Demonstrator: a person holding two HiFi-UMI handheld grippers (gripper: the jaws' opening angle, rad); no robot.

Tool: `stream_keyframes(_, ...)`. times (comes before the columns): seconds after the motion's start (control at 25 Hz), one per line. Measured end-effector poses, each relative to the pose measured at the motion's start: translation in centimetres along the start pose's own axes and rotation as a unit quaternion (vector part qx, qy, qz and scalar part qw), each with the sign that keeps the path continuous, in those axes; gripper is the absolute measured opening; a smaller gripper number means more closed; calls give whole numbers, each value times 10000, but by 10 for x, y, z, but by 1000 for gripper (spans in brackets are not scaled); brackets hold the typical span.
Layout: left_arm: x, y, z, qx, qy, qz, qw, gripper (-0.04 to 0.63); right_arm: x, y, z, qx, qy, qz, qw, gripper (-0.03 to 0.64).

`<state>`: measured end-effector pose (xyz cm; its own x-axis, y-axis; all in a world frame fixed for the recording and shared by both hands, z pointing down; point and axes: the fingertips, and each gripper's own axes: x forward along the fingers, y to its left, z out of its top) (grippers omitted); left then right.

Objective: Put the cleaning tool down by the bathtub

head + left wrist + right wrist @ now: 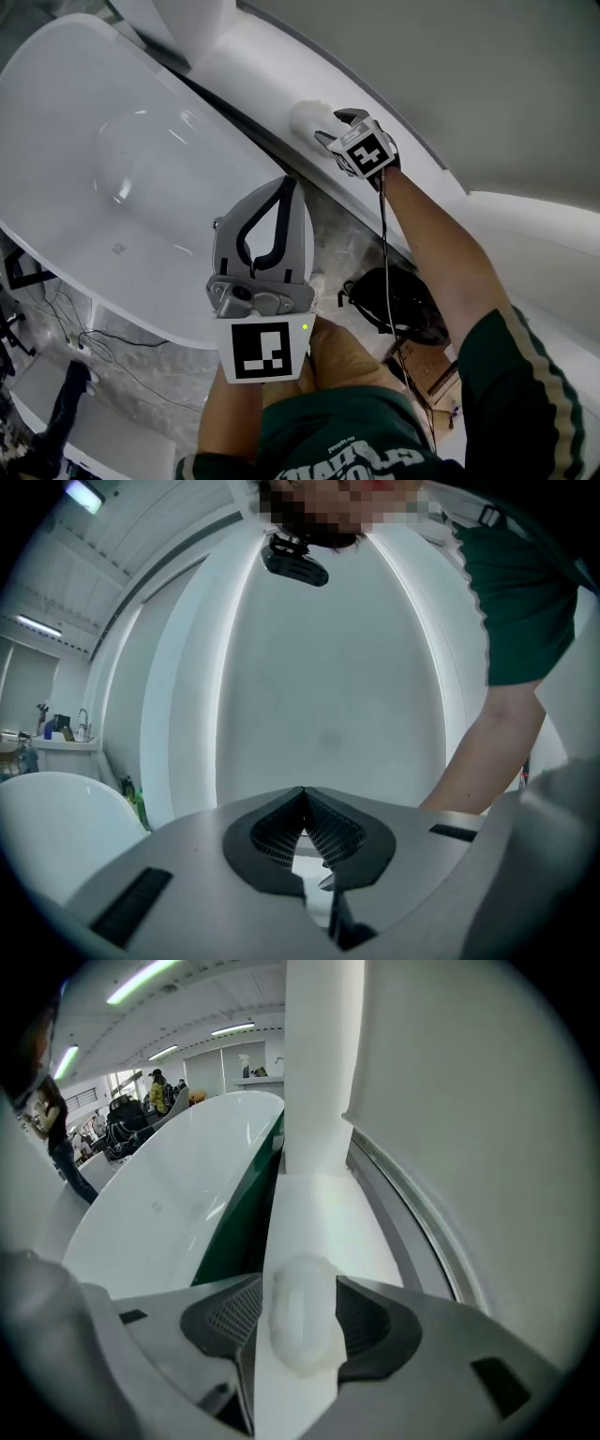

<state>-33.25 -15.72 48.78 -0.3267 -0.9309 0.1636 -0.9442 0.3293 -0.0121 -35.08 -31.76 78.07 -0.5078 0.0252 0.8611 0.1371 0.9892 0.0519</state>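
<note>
The cleaning tool (309, 116), a soft white pad, lies on the white ledge (246, 82) that runs along the far side of the white bathtub (112, 178). My right gripper (328, 131) reaches onto that ledge. In the right gripper view the tool (300, 1321) sits between its parted jaws (300, 1283), resting on the ledge (323, 1218), and the pads flank it without visibly squeezing it. My left gripper (287, 182) is held close above my lap, pointing upward. Its jaws (302, 795) meet at the tips with nothing between them.
A black bag (403, 305) lies on the marbled floor below my right arm. Cables (84, 339) trail under the tub's near edge. A white column (321, 1063) rises from the ledge, against a grey wall (459, 75). People stand far off (56, 1138).
</note>
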Motion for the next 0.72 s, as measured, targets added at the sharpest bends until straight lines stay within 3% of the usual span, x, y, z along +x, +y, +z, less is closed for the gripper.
stream_keyframes(0.56, -1, -34, 84, 8, -116, -419, 9991, 8, -159, -7, 73, 249, -1213, -288, 9919, 247)
stream_keyframes(0.72, 4, -45, 106, 284, -162, -631, 9975, 8, -212, -11, 91, 330, -1675, -427, 9844, 247)
